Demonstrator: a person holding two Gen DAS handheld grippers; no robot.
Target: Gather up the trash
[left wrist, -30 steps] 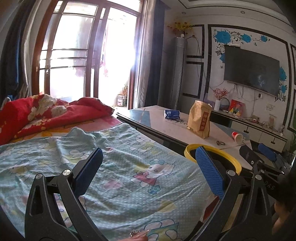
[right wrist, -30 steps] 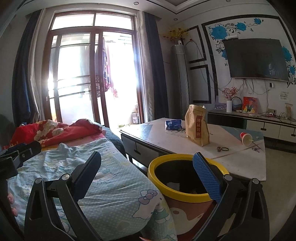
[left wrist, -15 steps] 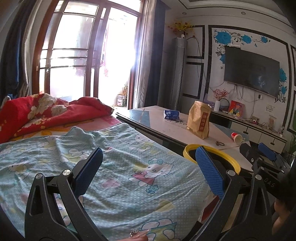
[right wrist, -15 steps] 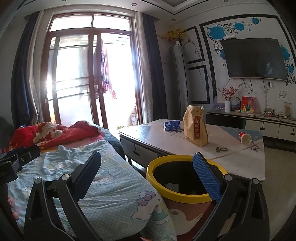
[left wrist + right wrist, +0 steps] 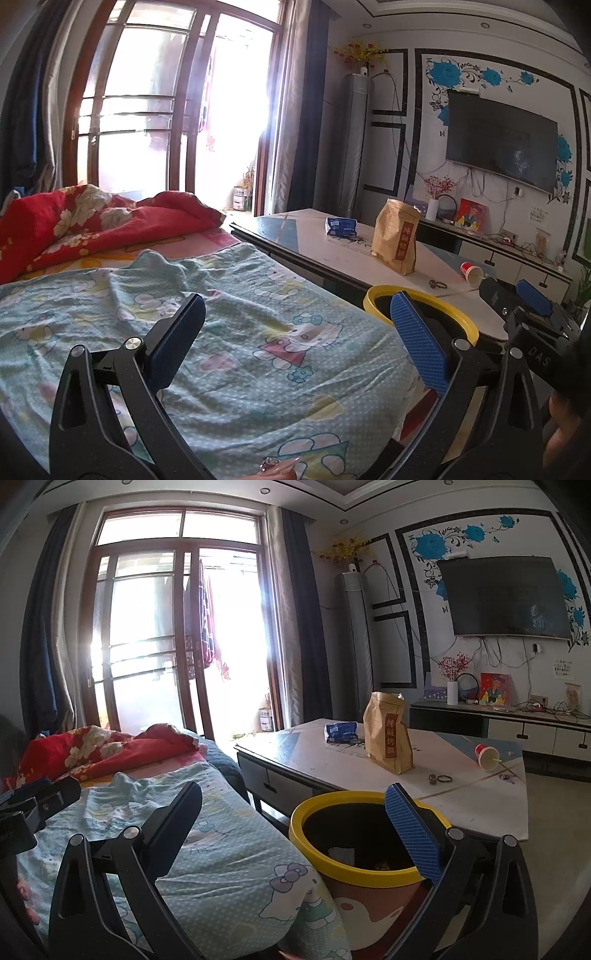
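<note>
Bed (image 5: 258,332) with cartoon-print blanket fills the ground directly beneath and ahead of the left tool (image 5: 295,332); red floral quilt (image 5: 92,218) bunched far ahead, to its left. No trash visible on the bedding.

Tabletop (image 5: 480,797) ahead and right of the right tool (image 5: 295,819), well out of reach of both.

Yellow-rimmed bin (image 5: 369,834) just ahead of the right tool, between bed and tabletop, partly behind that tool's right finger. Some scraps visible at the bottom, so part of the collecting judged done.

Left on the tabletop, biggest first: brown paper bag (image 5: 388,734) standing upright; blue packet (image 5: 341,732) beyond it; red paper cup (image 5: 487,756) tipped on its side, far right; small dark bits (image 5: 439,777) near the bag, too small to identify.

Both tools spread wide, nothing between the pads, nothing held.

Judged early-to-mid task: tabletop items not yet picked up.
</note>
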